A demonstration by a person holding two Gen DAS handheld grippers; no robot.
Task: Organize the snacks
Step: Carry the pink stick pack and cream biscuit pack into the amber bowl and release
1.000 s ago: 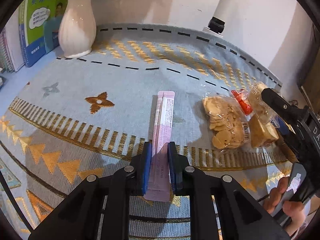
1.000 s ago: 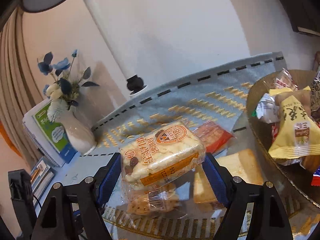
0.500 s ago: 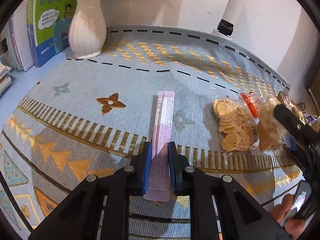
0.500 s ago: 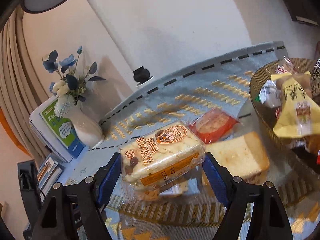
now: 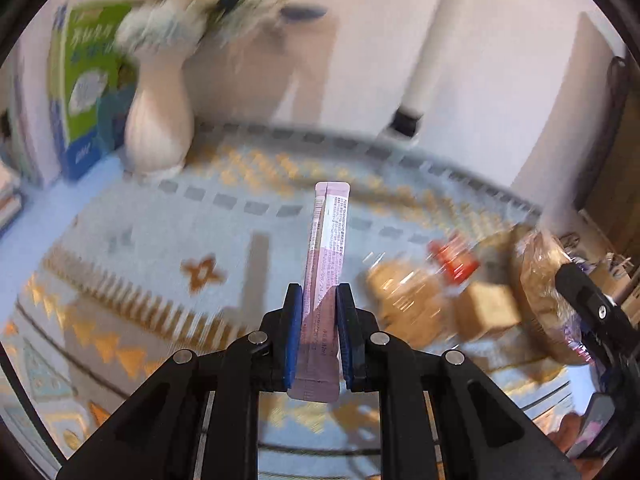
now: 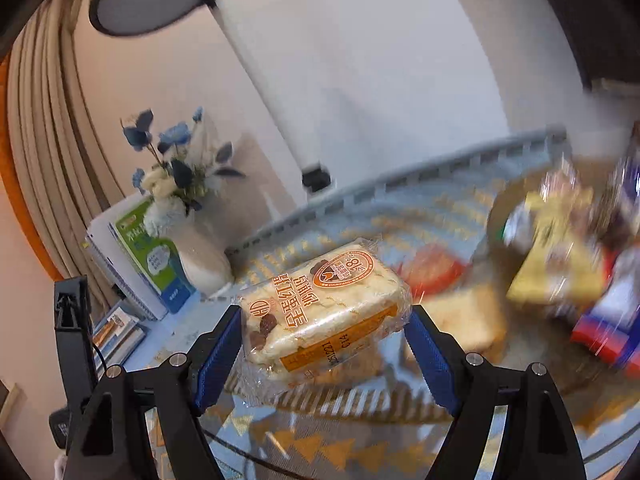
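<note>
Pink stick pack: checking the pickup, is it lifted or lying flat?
Lifted: the pink stick pack juts forward from the shut left gripper, above the cloth.

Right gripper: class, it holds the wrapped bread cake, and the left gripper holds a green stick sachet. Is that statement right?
Not quite. The stick sachet in the left gripper is pink, not green, as the left wrist view shows. The right gripper does hold the wrapped bread cake, as the right wrist view shows.
</note>
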